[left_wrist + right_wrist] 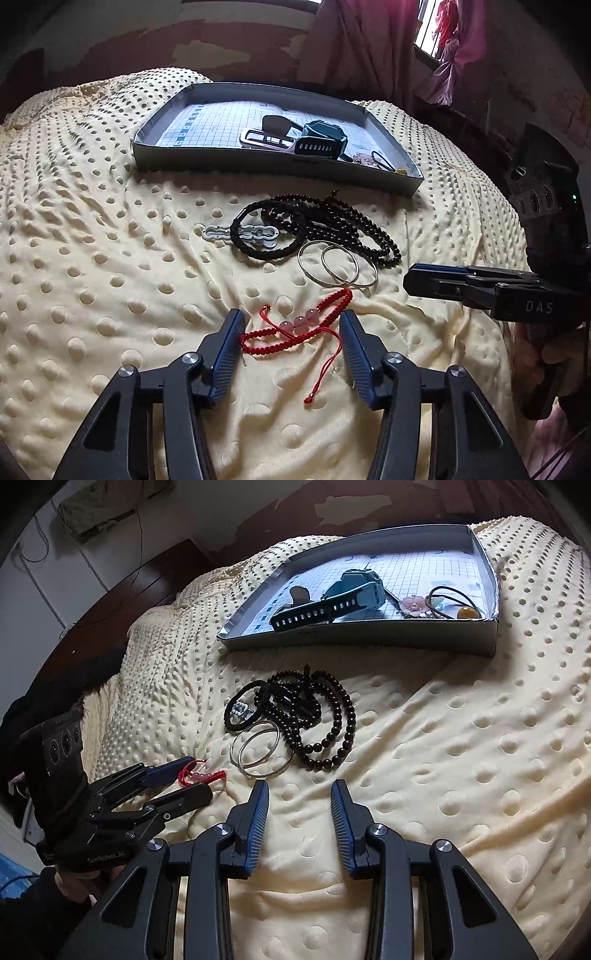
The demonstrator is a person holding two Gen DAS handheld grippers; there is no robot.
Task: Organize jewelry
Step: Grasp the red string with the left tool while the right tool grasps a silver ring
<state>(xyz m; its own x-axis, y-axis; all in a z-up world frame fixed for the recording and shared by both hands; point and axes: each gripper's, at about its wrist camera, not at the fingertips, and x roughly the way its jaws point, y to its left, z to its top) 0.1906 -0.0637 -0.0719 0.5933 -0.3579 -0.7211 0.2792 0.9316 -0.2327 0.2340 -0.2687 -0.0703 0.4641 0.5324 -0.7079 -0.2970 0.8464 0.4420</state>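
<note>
The left gripper (291, 328) is held wide open over the red cord bracelet (295, 326), whose three pink beads lie between the two fingers on the dotted yellow blanket (92, 258). The right gripper (298, 805) is also spread wide and holds nothing, hovering near the two silver bangles (258, 753). The step in hand is judged to be the pickup of the bracelet for the grey tray (280, 162) at the far side, where a watch (317, 142) already lies. A clean grasp is best made by lowering the fingers until they press lightly into the blanket and closing them across the beads, not the thin cord. The loose tasselled end (314, 391) should be kept clear of the bangles and the dark bead necklace (332, 221) when lifted.
</note>
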